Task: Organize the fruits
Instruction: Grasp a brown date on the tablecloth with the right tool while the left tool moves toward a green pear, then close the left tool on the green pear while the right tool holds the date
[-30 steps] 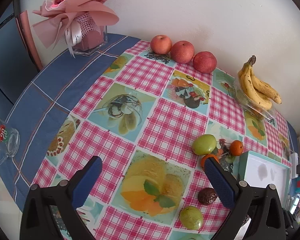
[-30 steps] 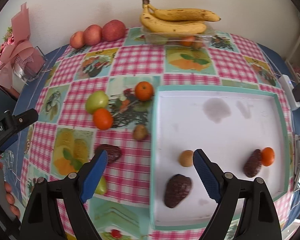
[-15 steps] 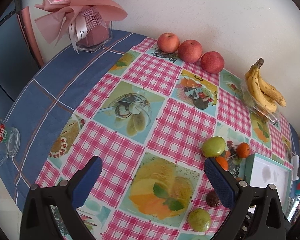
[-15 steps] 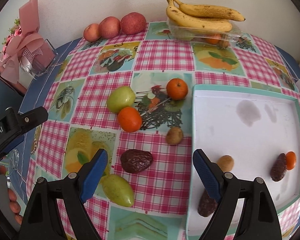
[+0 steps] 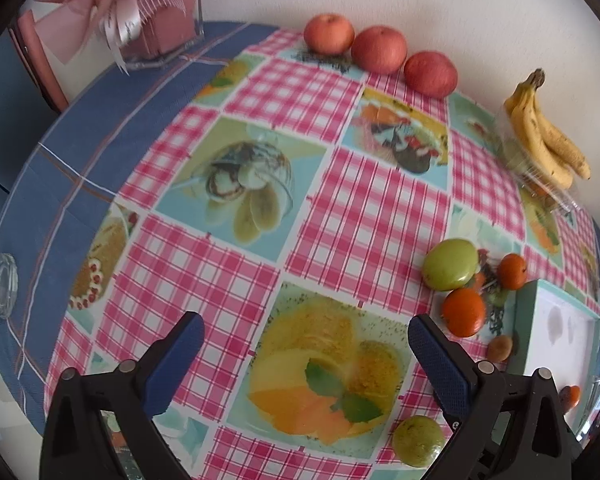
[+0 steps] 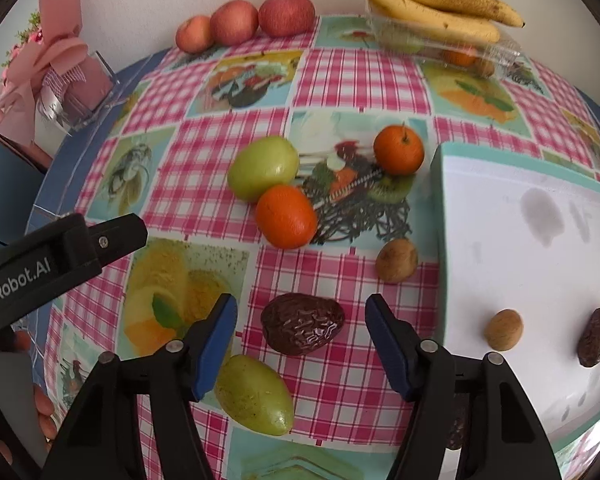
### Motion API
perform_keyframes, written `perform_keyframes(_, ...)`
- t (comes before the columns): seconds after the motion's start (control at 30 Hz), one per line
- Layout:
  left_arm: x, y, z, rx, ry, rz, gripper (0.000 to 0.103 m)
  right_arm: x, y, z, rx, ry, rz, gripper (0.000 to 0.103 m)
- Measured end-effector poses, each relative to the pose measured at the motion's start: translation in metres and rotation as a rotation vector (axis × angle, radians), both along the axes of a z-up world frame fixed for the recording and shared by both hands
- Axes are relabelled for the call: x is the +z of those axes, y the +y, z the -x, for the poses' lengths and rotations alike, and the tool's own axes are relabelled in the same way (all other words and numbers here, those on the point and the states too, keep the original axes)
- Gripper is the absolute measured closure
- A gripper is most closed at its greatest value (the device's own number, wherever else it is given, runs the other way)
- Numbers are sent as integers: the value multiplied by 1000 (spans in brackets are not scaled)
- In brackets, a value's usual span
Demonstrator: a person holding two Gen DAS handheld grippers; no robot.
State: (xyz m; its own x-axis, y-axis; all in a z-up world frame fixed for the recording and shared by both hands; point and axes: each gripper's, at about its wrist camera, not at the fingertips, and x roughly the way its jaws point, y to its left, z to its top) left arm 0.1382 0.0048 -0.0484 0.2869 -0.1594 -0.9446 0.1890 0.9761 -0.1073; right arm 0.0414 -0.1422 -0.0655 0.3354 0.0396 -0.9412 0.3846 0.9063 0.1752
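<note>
Both the left gripper (image 5: 306, 354) and right gripper (image 6: 301, 336) hang with fingers spread wide, gripping nothing.

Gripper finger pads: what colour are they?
Dark blue pads on black arms, clearest in the right wrist view.

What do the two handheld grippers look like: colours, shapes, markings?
Both the left gripper and the right gripper have black angular plastic arms with silver rivets and blue textured finger pads. From the right wrist view, the left gripper's black body bears white lettering ending "enRobot.AI".
</note>
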Motion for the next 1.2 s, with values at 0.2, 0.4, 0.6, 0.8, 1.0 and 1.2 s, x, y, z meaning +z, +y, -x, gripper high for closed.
perform_keyframes(0.2,-12,0,-3,10,34,-1,0,-12,1,-2,0,33,-10,41)
perform_keyframes(0.4,-16,-1,-4,9,46,6,0,-13,1,-2,-1,32,-15,52)
perform_keyframes(0.6,-16,-5,-5,-2,49,12,0,-13,1,-1,3,35,-17,54)
perform_keyframes(0.8,-16,-6,-5,-17,56,22,0,-8,-1,2,0,33,-14,54)
perform_keyframes(1.0,-16,-8,0,-36,79,45,1,0,-10,10,-29,41,-23,55)
perform_keyframes(1.2,-12,-10,10,-58,98,75,7,14,-22,24,-67,31,-19,55)
